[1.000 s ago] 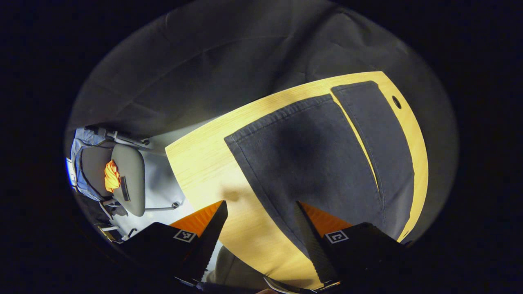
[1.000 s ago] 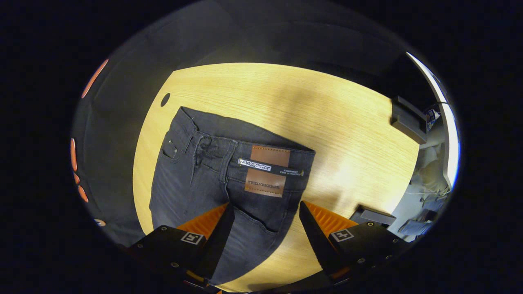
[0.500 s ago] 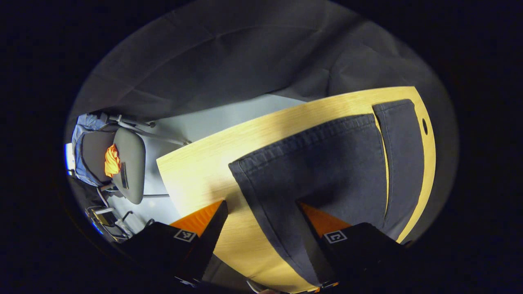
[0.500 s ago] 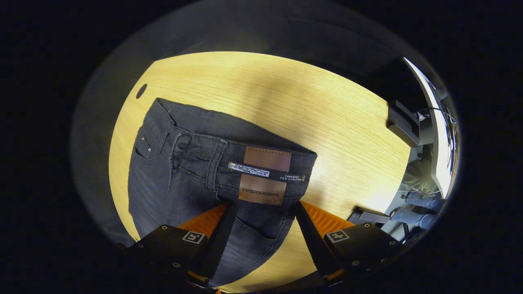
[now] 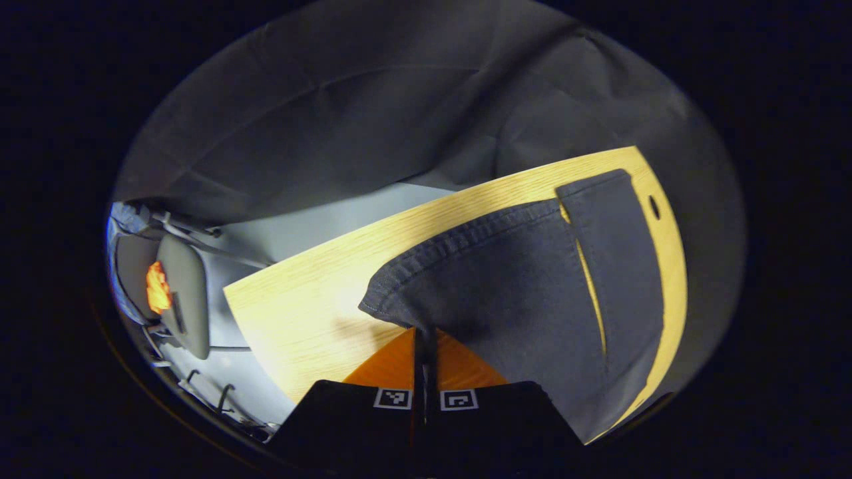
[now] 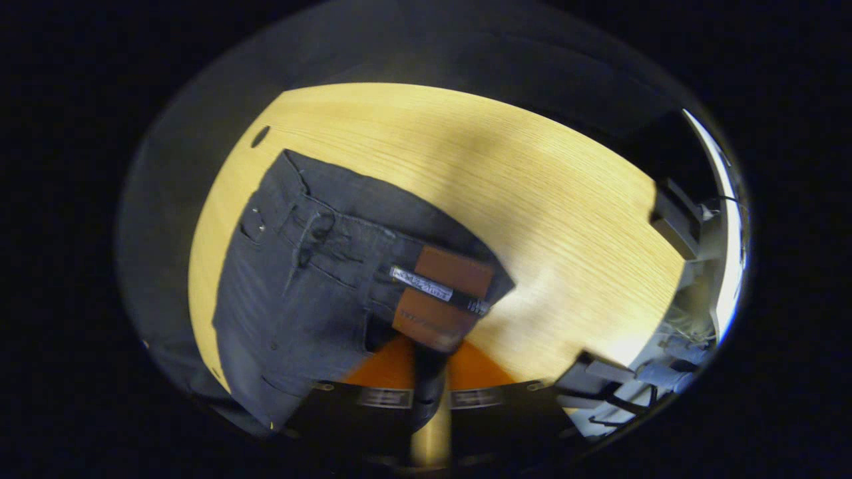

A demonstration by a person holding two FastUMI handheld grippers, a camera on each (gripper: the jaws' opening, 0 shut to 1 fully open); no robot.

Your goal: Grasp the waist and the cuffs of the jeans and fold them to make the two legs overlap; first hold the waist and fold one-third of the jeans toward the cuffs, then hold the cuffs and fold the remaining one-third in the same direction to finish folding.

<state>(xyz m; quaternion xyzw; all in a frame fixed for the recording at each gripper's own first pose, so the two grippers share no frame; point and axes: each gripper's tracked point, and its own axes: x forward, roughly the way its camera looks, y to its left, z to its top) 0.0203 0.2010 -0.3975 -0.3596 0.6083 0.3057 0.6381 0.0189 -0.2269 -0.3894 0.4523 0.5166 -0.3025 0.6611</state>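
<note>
While pinched at both ends, risks a lopsided first fold. Left gripper (image 5: 425,339) closed on the near corner of a cuff (image 5: 393,307) of the dark grey denim jeans (image 5: 532,299); right gripper (image 6: 429,356) closed on the waist (image 6: 373,266) just below the brown leather patch (image 6: 442,299). Both bites shallow, close to the fabric's edge: likely to slip once the heavy denim lifts, or to catch one layer alone and leave the legs apart. Uneven lifting could drag the far leg (image 5: 616,266) askew. Spread flat on a pale wood-grain table (image 6: 532,186) with a small dark hole (image 6: 260,136) near one edge, smooth enough for cloth to slide. Beyond, a grey chair (image 5: 183,296) on pale floor (image 5: 319,219).
</note>
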